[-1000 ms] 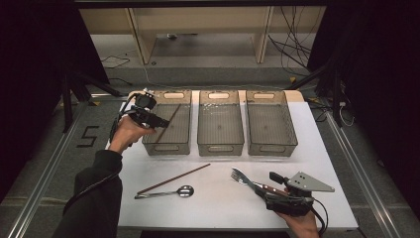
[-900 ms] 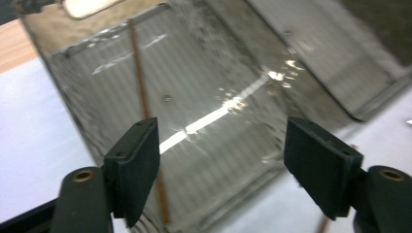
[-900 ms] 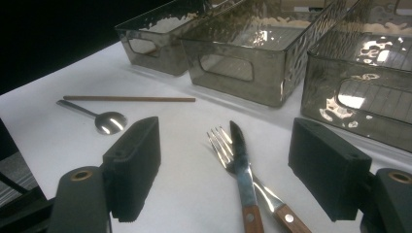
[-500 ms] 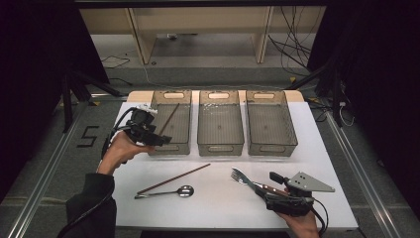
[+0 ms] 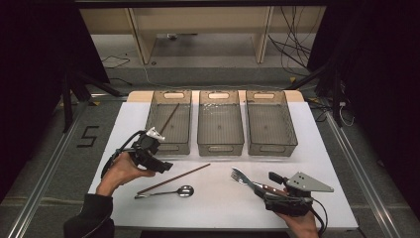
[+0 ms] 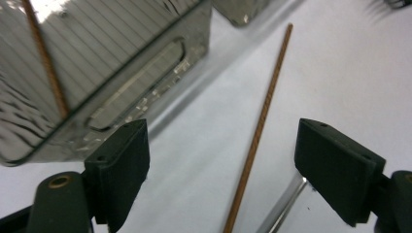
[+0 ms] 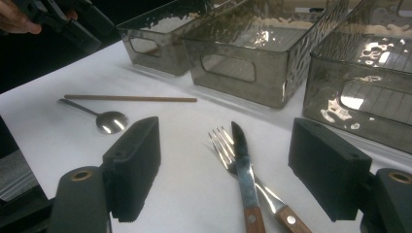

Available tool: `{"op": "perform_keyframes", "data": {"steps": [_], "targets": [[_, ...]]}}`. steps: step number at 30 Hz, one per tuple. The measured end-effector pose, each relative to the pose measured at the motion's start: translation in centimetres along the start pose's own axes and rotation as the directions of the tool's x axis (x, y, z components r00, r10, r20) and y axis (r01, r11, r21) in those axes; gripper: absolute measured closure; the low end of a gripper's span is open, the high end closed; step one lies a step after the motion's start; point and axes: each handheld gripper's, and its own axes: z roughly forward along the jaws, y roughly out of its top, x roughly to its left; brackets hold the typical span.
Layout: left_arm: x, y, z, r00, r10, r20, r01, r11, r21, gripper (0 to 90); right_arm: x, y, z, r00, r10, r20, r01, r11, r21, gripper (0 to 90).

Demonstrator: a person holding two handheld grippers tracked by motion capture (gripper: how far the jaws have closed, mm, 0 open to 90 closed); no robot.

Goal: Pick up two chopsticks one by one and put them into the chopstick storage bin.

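Observation:
My left gripper (image 5: 165,166) hovers low over the white table's left side, just in front of the left bin (image 5: 184,147). Its jaws have just been opening and stand open with nothing held. In the left gripper view (image 6: 223,141) a brown chopstick (image 6: 257,131) lies on the table between them, untouched. A second chopstick (image 5: 169,119) leans inside the left bin. My right gripper (image 5: 267,187) rests at the front right, open. A wooden-handled knife (image 7: 243,165) and a fork (image 7: 221,141) lie between its jaws, and the pads are clear of both.
Three clear grey bins stand in a row at the back: left, middle (image 5: 220,147) and right (image 5: 271,147). A metal spoon (image 5: 171,192) lies just in front of the loose chopstick (image 5: 173,179). The table's front edge (image 5: 218,229) runs close to both hands.
My left hand has come back from over the left bin toward the person and down to the table by the loose chopstick. The right hand has not moved.

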Motion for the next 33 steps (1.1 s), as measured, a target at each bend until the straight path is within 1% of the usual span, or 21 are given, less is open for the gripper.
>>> {"op": "perform_keyframes", "data": {"steps": [2, 6, 7, 9, 10, 11, 12, 13, 14, 15, 16, 17, 19, 20, 22, 23, 24, 25, 30, 31, 33], "targets": [[-0.2, -0.2, 0.4, 0.9999, 0.012, 0.006, -0.012, 0.9996, 0.026, 20.3, 0.0, 0.0, 0.0, 1.0, 0.0, 0.0, 0.0, 1.0, -0.003, 28.1], [-0.3, -0.6, 1.2, 0.9998, 0.019, 0.01, -0.02, 0.9964, 0.082, 22.9, 0.0, 0.0, -0.1, 1.0, -0.002, 0.0, 0.002, 1.0, 0.001, 28.1], [-0.4, -0.6, 1.4, 0.9996, 0.023, 0.015, -0.024, 0.9949, 0.098, 23.6, 0.0, 0.0, -0.1, 1.0, -0.004, 0.0, 0.004, 1.0, -0.001, 28.1], [-0.5, -0.8, 1.9, 0.9994, 0.033, 0.012, -0.034, 0.9914, 0.127, 26.3, 0.1, 0.0, -0.1, 1.0, -0.006, 0.0, 0.006, 1.0, -0.003, 28.1], [-0.6, -0.8, 2.1, 0.9993, 0.035, 0.009, -0.036, 0.9896, 0.139, 26.3, 0.1, 0.0, -0.1, 1.0, -0.006, 0.0, 0.006, 1.0, -0.003, 28.1], [-0.6, -0.8, 2.3, 0.9989, 0.046, 0.007, -0.047, 0.9866, 0.157, 29.1, 0.0, 0.0, -0.1, 1.0, -0.004, -0.001, 0.004, 1.0, -0.002, 28.1], [-0.6, -0.9, 2.5, 0.999, 0.045, 0.005, -0.045, 0.9852, 0.165, 29.1, 0.0, 0.0, -0.1, 1.0, -0.004, -0.001, 0.004, 1.0, -0.002, 28.1], [-0.7, -0.9, 2.7, 0.9988, 0.048, 0.006, -0.048, 0.983, 0.177, 32.0, 0.0, 0.0, -0.1, 1.0, -0.005, -0.002, 0.005, 1.0, -0.001, 28.1], [-0.7, -1.0, 2.8, 0.9983, 0.058, 0.012, -0.059, 0.9798, 0.191, 33.8, 0.1, 0.0, -0.1, 1.0, -0.007, -0.001, 0.007, 1.0, -0.002, 28.1], [-0.7, -1.1, 3.0, 0.9983, 0.055, 0.018, -0.057, 0.9791, 0.195, 33.8, 0.1, 0.0, -0.1, 1.0, -0.007, -0.001, 0.007, 1.0, -0.002, 28.1], [-0.7, -1.1, 3.1, 0.9979, 0.061, 0.022, -0.065, 0.9763, 0.207, 35.3, 0.1, 0.0, -0.1, 1.0, -0.005, -0.001, 0.005, 1.0, -0.001, 28.1], [-0.7, -1.1, 3.2, 0.9977, 0.063, 0.023, -0.067, 0.9751, 0.212, 38.5, 0.0, 0.0, -0.1, 1.0, -0.004, 0.001, 0.004, 1.0, -0.002, 28.1], [-0.7, -1.2, 3.3, 0.9972, 0.069, 0.029, -0.073, 0.9728, 0.22, 40.0, 0.0, 0.0, -0.1, 1.0, -0.006, 0.001, 0.006, 1.0, -0.003, 28.1], [-0.7, -1.2, 3.3, 0.997, 0.07, 0.034, -0.076, 0.9722, 0.222, 43.3, 0.0, 0.0, -0.1, 1.0, -0.004, 0.0, 0.004, 1.0, -0.001, 28.1], [-0.8, -1.2, 3.4, 0.9966, 0.069, 0.046, -0.077, 0.9709, 0.227, 44.7, 0.0, 0.0, -0.1, 1.0, -0.005, -0.001, 0.005, 1.0, 0.0, 28.1], [-0.7, -1.2, 3.3, 0.9957, 0.078, 0.05, -0.088, 0.9678, 0.236, 46.1, 0.1, 0.0, -0.1, 1.0, -0.005, -0.001, 0.005, 1.0, 0.0, 28.1], [-0.7, -1.3, 3.4, 0.9952, 0.083, 0.051, -0.093, 0.967, 0.237, 47.7, 0.1, 0.0, -0.1, 1.0, -0.005, -0.001, 0.005, 1.0, 0.0, 28.1], [-0.8, -1.3, 3.4, 0.9947, 0.088, 0.054, -0.098, 0.9643, 0.246, 49.8, 0.0, 0.0, -0.1, 1.0, -0.004, -0.001, 0.004, 1.0, 0.001, 28.1], [-0.8, -1.3, 3.7, 0.9927, 0.107, 0.056, -0.118, 0.9571, 0.265, 54.4, 0.1, 0.0, -0.1, 1.0, -0.005, -0.001, 0.005, 1.0, 0.0, 28.1], [-0.8, -1.3, 3.7, 0.9916, 0.115, 0.059, -0.127, 0.9544, 0.27, 55.4, 0.1, 0.0, -0.1, 1.0, -0.004, -0.001, 0.004, 1.0, 0.0, 28.1], [-0.8, -1.3, 3.8, 0.9905, 0.123, 0.062, -0.135, 0.9526, 0.272, 57.6, 0.1, 0.0, -0.1, 1.0, -0.004, -0.001, 0.004, 1.0, 0.0, 28.1]]}}
